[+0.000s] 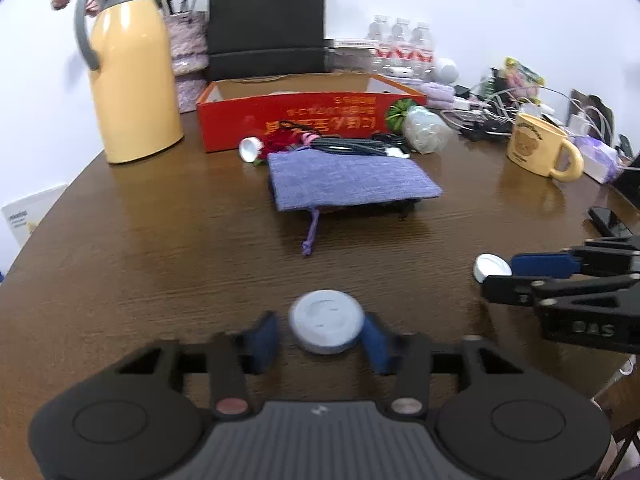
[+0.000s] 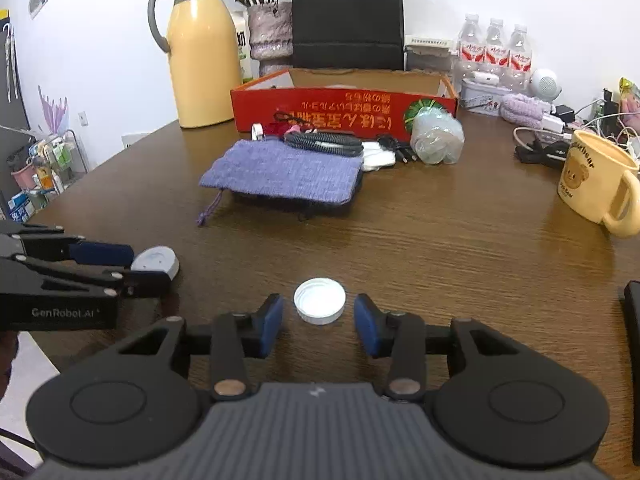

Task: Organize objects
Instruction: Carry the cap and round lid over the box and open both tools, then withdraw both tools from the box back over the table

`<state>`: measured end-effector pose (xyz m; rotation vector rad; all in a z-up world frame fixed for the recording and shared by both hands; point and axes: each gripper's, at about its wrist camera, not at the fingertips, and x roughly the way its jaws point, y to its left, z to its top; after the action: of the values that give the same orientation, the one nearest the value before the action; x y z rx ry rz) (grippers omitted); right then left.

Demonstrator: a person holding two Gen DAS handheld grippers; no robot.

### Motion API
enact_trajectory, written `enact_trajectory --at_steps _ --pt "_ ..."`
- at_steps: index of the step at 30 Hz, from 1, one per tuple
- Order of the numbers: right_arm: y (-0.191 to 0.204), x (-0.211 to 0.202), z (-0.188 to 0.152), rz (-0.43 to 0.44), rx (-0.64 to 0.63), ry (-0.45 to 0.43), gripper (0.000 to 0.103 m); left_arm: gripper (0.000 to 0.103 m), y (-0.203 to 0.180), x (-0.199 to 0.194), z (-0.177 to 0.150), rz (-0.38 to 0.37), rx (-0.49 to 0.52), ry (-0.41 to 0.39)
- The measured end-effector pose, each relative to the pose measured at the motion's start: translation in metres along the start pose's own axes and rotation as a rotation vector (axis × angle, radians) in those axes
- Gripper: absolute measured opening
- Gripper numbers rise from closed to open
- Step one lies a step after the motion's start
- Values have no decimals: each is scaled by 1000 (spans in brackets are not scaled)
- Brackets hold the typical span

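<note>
In the left wrist view, a round pale grey lid [image 1: 326, 327] is seen lying flat on the brown wooden table [image 1: 160, 264], between the blue pads of the left gripper [image 1: 321, 339]. The right pad looks to be touching the lid's edge, while a gap is seen at the left pad, so the jaws stand apart and no clamping is shown. Off to the right, the right gripper [image 1: 496, 276] is seen from the side with a white cap [image 1: 491, 267] between its fingers. Further back, a purple cloth pouch [image 1: 352, 181] is laid on the table, with a red cardboard box [image 1: 308, 114] behind it, a yellow jug [image 1: 130, 68] to the left and a yellow mug [image 1: 541, 145] to the right.

In the right wrist view, the white cap [image 2: 319, 300] is seen resting open side up on the table [image 2: 460, 240], centred between the blue pads of the right gripper [image 2: 319, 320]. Clear gaps are left on both sides, so the jaws are parted and the cap is not gripped. At the left edge, the left gripper [image 2: 140, 266] is seen with the grey lid [image 2: 157, 261] at its fingertips. The pouch [image 2: 284, 174], the red box [image 2: 344, 108], the jug [image 2: 202, 52] and the mug [image 2: 600, 186] are seen beyond.
</note>
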<state>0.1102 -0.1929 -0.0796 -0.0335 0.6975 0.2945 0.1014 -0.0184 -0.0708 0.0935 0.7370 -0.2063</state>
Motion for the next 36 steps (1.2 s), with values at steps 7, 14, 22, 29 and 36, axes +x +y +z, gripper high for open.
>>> enact_trajectory --at_steps 7,14,22,29,36 --pt "-4 8 12 -8 -16 -24 29 37 14 -9 27 -64 -20 -58" --pt "-45 33 119 30 -27 -194 29 37 67 45 155 -30 -22 -216" --pt "-89 207 290 -66 -43 -45 29 37 102 230 303 42 -91 64" --pt "-106 324 329 -66 41 139 50 41 110 298 314 23 -67 148" --pt "-116 299 323 -98 75 -14 75 52 113 268 307 31 -72 103"
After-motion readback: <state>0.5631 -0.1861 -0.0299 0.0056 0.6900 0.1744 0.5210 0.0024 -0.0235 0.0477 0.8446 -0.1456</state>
